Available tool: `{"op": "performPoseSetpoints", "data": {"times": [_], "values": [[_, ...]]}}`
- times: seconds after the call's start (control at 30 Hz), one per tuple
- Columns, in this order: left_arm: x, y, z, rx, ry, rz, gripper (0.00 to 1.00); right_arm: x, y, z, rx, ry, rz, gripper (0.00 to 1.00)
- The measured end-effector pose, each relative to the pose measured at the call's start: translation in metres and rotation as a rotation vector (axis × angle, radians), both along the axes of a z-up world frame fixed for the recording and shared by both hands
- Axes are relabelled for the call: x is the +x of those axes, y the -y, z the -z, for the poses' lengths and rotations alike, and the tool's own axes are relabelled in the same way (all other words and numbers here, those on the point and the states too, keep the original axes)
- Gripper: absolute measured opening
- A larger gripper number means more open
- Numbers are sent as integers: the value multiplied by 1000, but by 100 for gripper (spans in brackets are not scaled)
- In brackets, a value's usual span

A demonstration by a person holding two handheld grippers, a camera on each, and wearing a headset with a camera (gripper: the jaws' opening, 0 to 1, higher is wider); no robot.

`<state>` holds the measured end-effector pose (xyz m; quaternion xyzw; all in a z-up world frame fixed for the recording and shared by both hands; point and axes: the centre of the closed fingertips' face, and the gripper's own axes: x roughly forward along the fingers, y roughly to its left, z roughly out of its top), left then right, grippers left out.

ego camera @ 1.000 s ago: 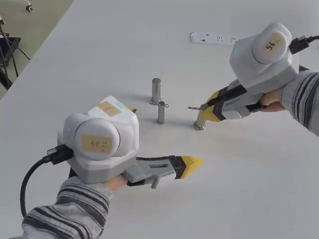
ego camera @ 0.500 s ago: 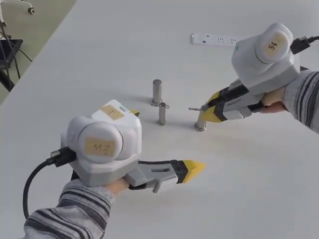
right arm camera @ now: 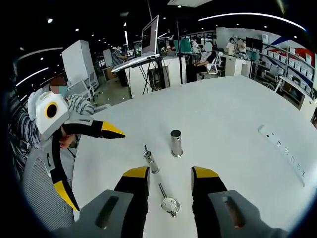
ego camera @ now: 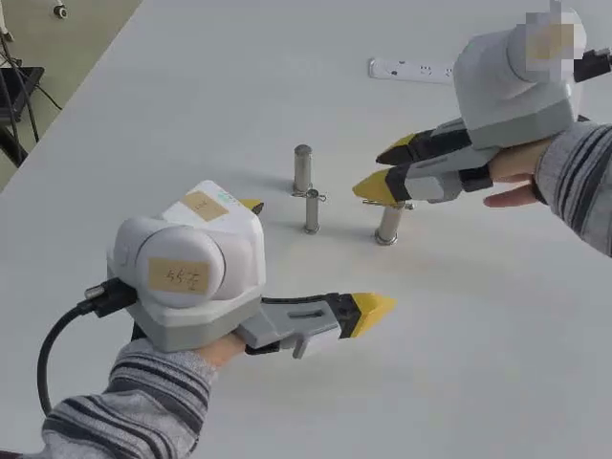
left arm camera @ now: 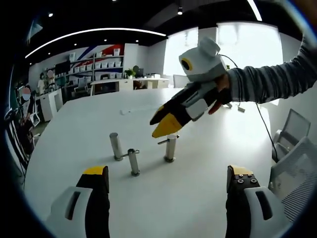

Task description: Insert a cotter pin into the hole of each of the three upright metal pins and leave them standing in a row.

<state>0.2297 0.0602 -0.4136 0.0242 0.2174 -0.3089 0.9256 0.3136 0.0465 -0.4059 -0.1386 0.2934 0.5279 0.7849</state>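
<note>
Left tongs [ego camera: 313, 257] were spread wide and empty, low over the white tabletop [ego camera: 497, 316], at 7 o'clock from the pins. Three upright silver metal pins stood near one another. The bare cylindrical pin [ego camera: 302, 169] carried nothing. The middle pin [ego camera: 312, 212] had a thin wire cotter pin [ego camera: 316, 198] through its head. The right-hand pin [ego camera: 388, 226], at 3 o'clock, held a second cotter pin [left arm camera: 165, 142]. Right tongs [ego camera: 375, 170] hovered released just above it. A white power strip [ego camera: 411, 69] lay at 1 o'clock.

tan label [ego camera: 179, 276] on left hand-held gripper [ego camera: 314, 256]: handwriting unreadable.
</note>
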Motion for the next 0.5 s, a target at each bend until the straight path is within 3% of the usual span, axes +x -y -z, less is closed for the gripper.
{"op": "performPoseSetpoints", "data": {"times": [0.1, 0.27, 0.37, 0.5], "values": [[-1, -1, 2, 14, -4, 3, 99, 5, -12, -3, 20, 17, 13, 30], [-1, -4, 2, 0, -17, -16, 99, 20, -28, -1, 46, 33, 61, 29], [-1, -6, 2, -5, -29, -27, 99, 28, -37, 5, 55, 25, 88, 29], [-3, -7, 3, -6, -37, -27, 99, 28, -48, 15, 39, 10, 72, 28]]}}
